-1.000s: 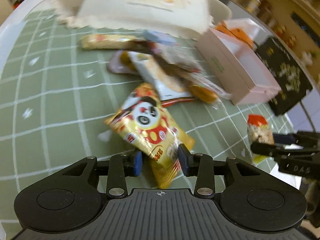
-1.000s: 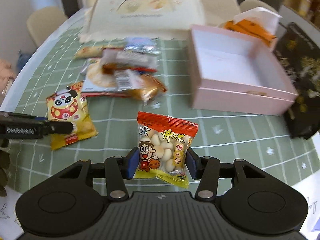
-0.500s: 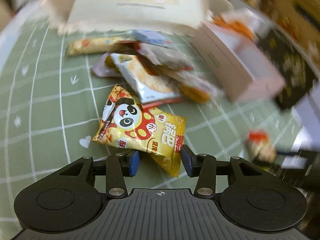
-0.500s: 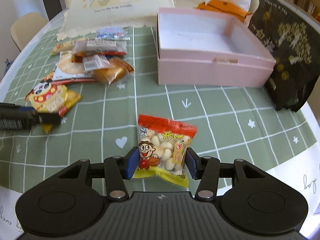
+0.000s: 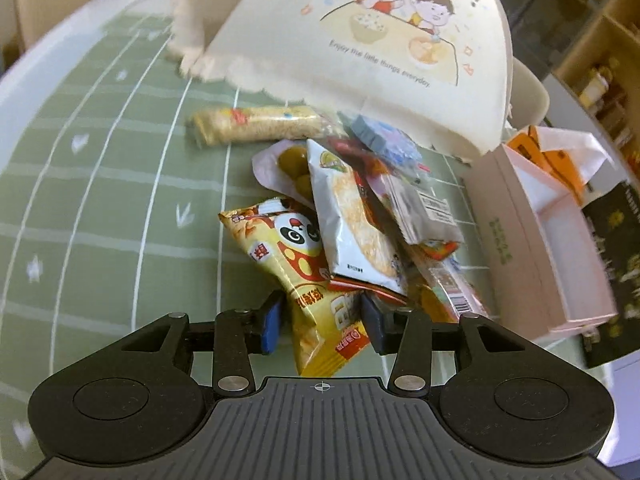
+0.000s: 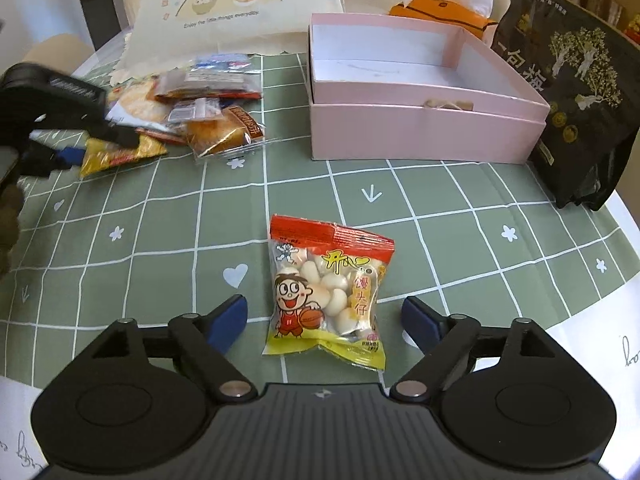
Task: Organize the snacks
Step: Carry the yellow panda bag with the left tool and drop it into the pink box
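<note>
On the green checked cloth [image 6: 460, 208], the left gripper [image 5: 322, 326] sits at the near edge of the snack pile [image 5: 360, 200], its 2 jaws spread and closing a little, the yellow panda bag [image 5: 296, 264] between them with a gap at the left pad. Right of the pile, the right gripper [image 6: 324, 318] has just opened wide, and the red bun packet [image 6: 326, 292] lies flat between its pads, touching neither. The empty pink box [image 6: 420, 136] stands beyond, right of the pile.
</note>
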### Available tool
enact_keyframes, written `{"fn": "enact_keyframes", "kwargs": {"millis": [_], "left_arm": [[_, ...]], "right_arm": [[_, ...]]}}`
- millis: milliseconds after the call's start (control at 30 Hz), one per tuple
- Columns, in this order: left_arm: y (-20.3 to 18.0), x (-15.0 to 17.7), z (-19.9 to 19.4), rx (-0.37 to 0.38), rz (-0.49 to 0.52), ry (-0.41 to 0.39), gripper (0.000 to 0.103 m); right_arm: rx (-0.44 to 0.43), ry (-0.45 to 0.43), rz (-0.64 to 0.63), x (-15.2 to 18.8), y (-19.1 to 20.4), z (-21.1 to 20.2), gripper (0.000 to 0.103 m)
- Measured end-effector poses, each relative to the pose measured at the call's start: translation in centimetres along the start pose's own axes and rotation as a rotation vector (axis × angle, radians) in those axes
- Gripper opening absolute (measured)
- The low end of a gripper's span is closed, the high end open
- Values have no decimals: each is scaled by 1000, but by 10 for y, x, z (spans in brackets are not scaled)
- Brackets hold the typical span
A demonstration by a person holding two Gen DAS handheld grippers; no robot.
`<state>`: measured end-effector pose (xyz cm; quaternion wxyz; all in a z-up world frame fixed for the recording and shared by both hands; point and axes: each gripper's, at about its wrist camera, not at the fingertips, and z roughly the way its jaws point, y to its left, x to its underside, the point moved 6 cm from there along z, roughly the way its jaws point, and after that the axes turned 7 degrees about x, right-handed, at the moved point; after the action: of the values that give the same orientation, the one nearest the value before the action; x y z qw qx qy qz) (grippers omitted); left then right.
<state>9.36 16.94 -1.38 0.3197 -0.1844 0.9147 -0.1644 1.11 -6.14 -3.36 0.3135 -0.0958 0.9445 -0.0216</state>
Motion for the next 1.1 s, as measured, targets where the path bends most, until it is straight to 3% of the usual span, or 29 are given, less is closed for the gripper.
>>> {"fn": "enact_keyframes", "kwargs": {"millis": [200, 300, 467, 533, 600, 800, 967, 1100], "left_arm": [[3, 7, -15, 32, 109, -38, 34], [-3, 26, -32, 67, 162, -6, 32], [-29, 66, -63, 207, 199, 94, 31], [-43, 77, -72, 252, 221, 121, 30], [-60, 86, -78, 295, 257, 143, 29], [-102, 99, -83, 370, 365, 172, 29], [-143, 83, -99, 498, 396, 143, 29], [-196, 25, -123, 598, 488, 10, 29]], "right_arm": [[-33, -2, -42, -1, -2, 0, 88], [-42, -1, -59, -5, -3, 3, 88], [-44, -1, -56, -13, -5, 8, 87], [-42, -7, -64, -14, -6, 6, 76], [-58, 0, -90, -15, -5, 1, 52], [-37, -4, -56, -19, -36, -25, 51], [2, -52, -4, -36, -78, -63, 51], [8, -224, 17, -94, -112, -115, 51]]}}
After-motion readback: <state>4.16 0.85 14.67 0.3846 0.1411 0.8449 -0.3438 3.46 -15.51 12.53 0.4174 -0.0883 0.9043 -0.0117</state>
